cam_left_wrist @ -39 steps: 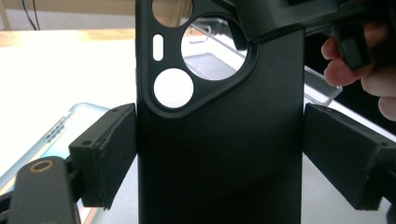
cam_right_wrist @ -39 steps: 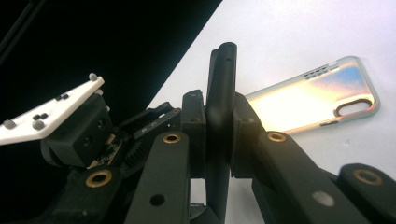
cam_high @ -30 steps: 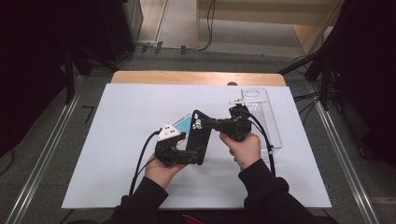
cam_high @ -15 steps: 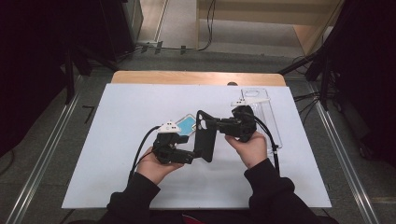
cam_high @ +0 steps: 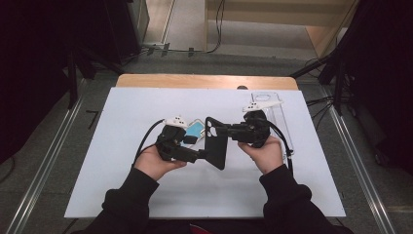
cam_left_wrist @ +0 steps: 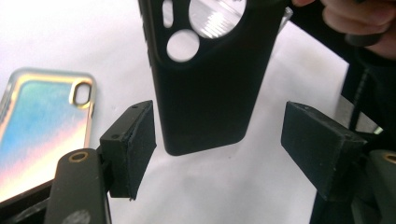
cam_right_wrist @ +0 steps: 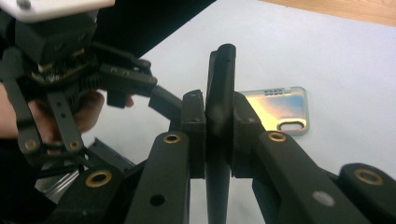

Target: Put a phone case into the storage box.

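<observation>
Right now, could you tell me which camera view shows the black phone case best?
The left gripper view: the black phone case faces it, camera cutouts plain. The right gripper view shows it edge-on, clamped in the right gripper; the high view shows it small.

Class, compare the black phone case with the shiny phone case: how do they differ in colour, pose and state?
The black phone case is matt and dark; the shiny phone case is iridescent with a gold-rimmed camera hole. The black one is held up off the table, clamped by the right gripper; the shiny one lies flat and untouched. Both have camera cutouts.
</observation>
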`<state>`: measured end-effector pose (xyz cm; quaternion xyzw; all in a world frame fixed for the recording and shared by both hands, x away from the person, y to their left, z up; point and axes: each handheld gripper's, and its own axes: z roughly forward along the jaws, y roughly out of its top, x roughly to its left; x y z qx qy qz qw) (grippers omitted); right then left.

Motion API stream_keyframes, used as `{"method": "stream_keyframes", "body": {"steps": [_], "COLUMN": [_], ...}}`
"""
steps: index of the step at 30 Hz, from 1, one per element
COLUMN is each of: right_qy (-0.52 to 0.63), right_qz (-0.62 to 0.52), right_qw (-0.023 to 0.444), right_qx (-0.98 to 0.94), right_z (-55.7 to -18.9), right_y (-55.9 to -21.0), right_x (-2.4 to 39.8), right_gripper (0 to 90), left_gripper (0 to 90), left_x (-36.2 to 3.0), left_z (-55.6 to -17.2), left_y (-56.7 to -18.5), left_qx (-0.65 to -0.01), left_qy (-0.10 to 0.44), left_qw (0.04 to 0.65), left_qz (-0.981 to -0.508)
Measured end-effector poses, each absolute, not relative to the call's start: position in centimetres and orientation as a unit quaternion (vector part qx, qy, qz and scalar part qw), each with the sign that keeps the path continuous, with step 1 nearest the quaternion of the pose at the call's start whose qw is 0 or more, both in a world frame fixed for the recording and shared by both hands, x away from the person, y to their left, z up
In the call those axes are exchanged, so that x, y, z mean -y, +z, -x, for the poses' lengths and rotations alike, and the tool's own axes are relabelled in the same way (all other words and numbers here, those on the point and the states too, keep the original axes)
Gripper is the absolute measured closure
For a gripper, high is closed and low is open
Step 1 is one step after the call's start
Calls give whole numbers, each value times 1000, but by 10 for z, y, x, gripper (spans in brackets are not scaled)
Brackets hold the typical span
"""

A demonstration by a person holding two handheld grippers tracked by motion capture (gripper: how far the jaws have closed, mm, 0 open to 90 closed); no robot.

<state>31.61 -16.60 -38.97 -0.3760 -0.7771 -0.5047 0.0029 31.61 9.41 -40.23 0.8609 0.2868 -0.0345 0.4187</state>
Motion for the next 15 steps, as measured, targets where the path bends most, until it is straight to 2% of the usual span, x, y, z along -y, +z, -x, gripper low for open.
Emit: {"method": "stream_keyframes", "body": {"steps": [15], "right_qy": [-515], "right_qz": [322], "right_qw": [3], "right_qx": [794], "right_z": [-317], "right_y": [-388], "right_x": [173], "right_gripper": [772], "left_gripper": [270], "left_x": [-90], "left_z": [-339], "left_y": [-381], "left_qx": [-233], "left_qy": [-37], "left_qw": [405], "left_qz": [-883]}}
